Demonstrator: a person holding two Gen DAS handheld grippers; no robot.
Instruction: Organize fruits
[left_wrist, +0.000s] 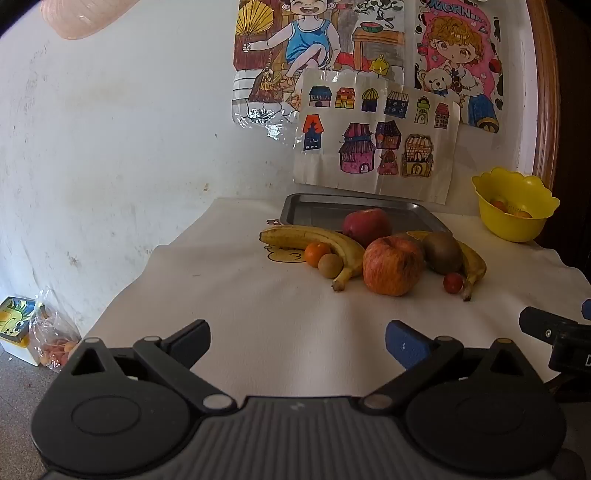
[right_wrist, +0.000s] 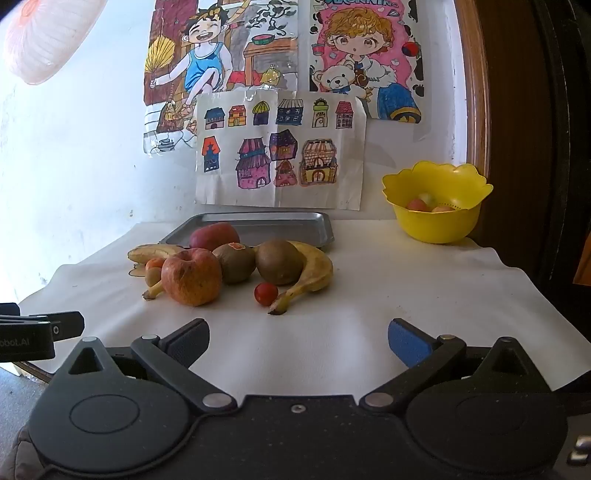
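A pile of fruit lies on the white cloth in front of a metal tray (left_wrist: 325, 208) (right_wrist: 280, 225). It holds a reddish apple (left_wrist: 392, 266) (right_wrist: 192, 277), a darker red apple (left_wrist: 366, 225) (right_wrist: 214, 234), two bananas (left_wrist: 314, 242) (right_wrist: 310, 273), two kiwis (right_wrist: 279, 261) (left_wrist: 442, 253), a small orange (left_wrist: 317, 254), a tan ball (left_wrist: 330, 265) and a cherry tomato (left_wrist: 453, 283) (right_wrist: 266, 294). My left gripper (left_wrist: 297, 343) is open, short of the pile. My right gripper (right_wrist: 298, 343) is open too, nothing between its fingers.
A yellow bowl (left_wrist: 515, 206) (right_wrist: 437, 205) with small fruits stands at the back right by a wooden frame. Drawings hang on the wall behind. On the floor at left sit a box (left_wrist: 14, 325) and a plastic bag (left_wrist: 55, 339). The table edge drops off at left.
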